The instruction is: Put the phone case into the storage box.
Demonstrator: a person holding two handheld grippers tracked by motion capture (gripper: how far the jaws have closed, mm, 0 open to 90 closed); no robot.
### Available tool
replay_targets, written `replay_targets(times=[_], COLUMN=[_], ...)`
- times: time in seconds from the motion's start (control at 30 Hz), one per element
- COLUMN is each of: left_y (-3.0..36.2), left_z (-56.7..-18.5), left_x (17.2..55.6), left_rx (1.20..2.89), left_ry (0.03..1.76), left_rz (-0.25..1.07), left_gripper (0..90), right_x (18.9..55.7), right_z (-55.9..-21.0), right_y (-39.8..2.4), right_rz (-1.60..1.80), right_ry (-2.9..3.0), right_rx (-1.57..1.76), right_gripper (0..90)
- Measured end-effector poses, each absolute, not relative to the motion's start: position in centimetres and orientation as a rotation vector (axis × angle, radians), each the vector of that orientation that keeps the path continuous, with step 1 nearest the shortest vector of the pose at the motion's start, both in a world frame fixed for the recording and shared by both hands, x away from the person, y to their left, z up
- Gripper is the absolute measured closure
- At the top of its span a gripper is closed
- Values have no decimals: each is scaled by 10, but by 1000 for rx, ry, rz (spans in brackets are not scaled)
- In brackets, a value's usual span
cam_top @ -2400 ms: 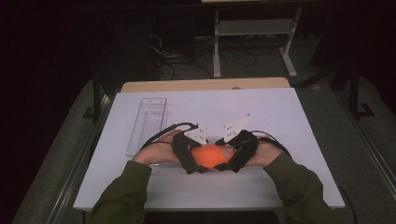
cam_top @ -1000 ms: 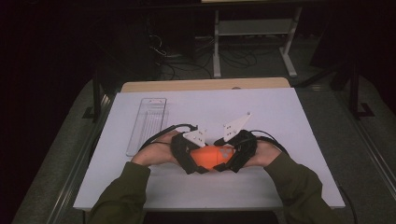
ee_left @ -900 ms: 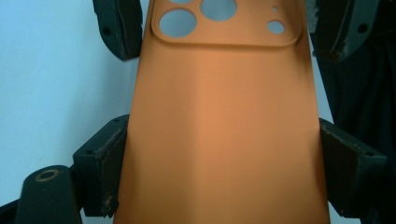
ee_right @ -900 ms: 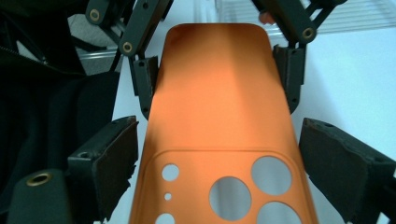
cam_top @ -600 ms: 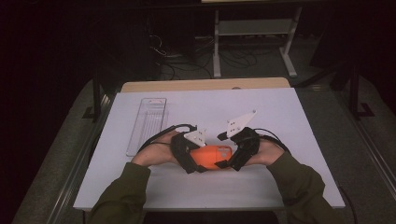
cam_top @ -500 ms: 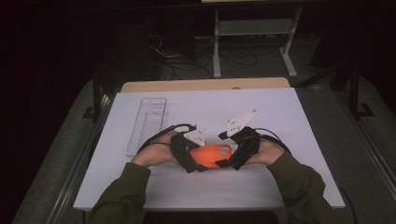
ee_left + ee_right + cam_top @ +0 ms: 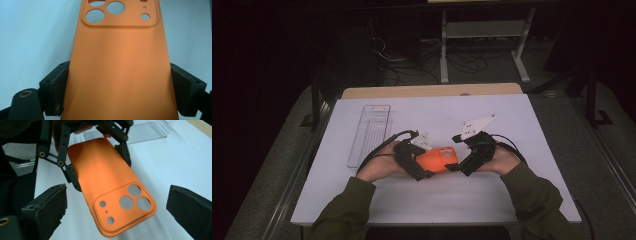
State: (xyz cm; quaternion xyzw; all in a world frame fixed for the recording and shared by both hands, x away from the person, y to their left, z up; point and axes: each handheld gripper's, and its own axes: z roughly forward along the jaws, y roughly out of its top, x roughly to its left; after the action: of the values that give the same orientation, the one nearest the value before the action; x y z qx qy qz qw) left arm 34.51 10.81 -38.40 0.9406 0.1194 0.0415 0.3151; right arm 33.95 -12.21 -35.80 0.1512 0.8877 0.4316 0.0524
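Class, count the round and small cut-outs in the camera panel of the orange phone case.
5 in the orange phone case: three large round holes (two nearer the end edge, one behind them), a smaller hole each side of a tiny pinhole, which I leave uncounted. The left gripper view cuts off part of the panel.

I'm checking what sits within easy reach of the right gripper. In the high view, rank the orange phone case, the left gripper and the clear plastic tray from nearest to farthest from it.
From the right gripper:
1. Orange phone case, just to its left, between the two grippers.
2. Left gripper, clamped on the case's far end.
3. Clear plastic tray, farther left and towards the table's back.
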Motion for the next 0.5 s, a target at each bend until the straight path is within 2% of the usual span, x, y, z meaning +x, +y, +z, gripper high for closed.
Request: replay_targets(times=[0.5], left_y=[112], left_z=[-379], left_x=[351], left_rx=[2452], left_ry=[558], left_rz=[173], left_gripper=[156], right_x=[333], right_z=[-366], right_y=[-141], right_rz=[1281], right_ry=[2572], right_rx=[754], right_gripper=[17])
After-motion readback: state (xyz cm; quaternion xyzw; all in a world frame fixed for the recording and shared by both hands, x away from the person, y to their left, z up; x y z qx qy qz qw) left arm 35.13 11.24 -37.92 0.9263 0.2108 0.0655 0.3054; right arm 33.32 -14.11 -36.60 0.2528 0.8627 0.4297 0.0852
